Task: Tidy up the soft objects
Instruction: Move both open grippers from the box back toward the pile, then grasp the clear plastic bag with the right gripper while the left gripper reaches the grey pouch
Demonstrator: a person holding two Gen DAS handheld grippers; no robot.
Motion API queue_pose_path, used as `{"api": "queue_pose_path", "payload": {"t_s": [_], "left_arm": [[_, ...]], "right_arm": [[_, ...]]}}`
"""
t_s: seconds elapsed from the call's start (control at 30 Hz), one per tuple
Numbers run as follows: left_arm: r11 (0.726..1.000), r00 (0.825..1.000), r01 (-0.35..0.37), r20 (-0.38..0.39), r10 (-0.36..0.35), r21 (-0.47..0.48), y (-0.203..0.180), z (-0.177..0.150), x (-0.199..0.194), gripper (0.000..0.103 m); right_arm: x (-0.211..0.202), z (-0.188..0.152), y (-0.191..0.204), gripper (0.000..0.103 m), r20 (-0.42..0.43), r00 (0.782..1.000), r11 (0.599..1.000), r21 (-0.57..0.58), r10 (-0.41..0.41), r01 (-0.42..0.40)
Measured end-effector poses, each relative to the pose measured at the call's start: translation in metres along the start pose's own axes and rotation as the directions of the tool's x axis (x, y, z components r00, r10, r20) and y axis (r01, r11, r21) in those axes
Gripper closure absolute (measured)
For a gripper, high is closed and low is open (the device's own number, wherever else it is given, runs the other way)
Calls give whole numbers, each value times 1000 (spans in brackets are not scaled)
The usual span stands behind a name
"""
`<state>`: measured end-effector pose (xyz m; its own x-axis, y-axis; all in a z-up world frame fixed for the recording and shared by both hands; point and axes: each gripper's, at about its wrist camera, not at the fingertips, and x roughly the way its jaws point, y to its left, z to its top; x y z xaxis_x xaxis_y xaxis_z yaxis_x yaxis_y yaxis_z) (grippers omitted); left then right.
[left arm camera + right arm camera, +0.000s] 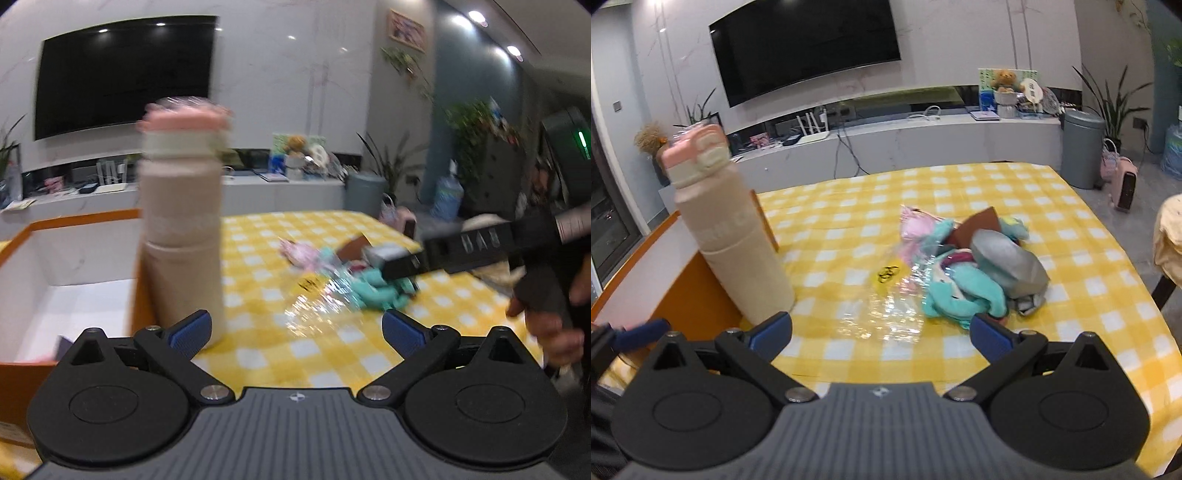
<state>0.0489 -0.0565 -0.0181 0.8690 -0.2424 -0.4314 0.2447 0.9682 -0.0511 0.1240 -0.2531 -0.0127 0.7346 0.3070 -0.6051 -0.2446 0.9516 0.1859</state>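
Both open tools (881, 334) face the soft pile (971, 273).

Beige bottle (733, 236), pink lid, upright on yellow checked tablecloth (997, 184). Wall TV (805, 44) behind; grey bin (1082, 147) right.
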Motion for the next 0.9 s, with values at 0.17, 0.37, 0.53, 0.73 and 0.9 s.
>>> {"api": "queue_pose_path", "payload": {"t_s": [0.17,0.37,0.53,0.73,0.9], "left_arm": [[998,999,22,-47,-19,55,-20,-14,22,0],[997,993,69,-104,-64,47,-31,-24,54,0],[996,989,84,-125,-82,14,-31,-26,79,0],[988,987,119,-118,-107,100,-32,-30,84,0],[986,984,134,-136,-119,102,-26,-34,79,0]], "right_arm": [[13,-3,-18,3,-42,997,997,37,-68,69],[25,-4,-32,4,-41,989,989,33,-144,146],[40,2,-35,19,-44,989,990,17,-139,140],[67,2,-21,20,-106,994,999,-34,-29,26],[104,2,-12,25,-203,979,1000,26,16,-11]]}}
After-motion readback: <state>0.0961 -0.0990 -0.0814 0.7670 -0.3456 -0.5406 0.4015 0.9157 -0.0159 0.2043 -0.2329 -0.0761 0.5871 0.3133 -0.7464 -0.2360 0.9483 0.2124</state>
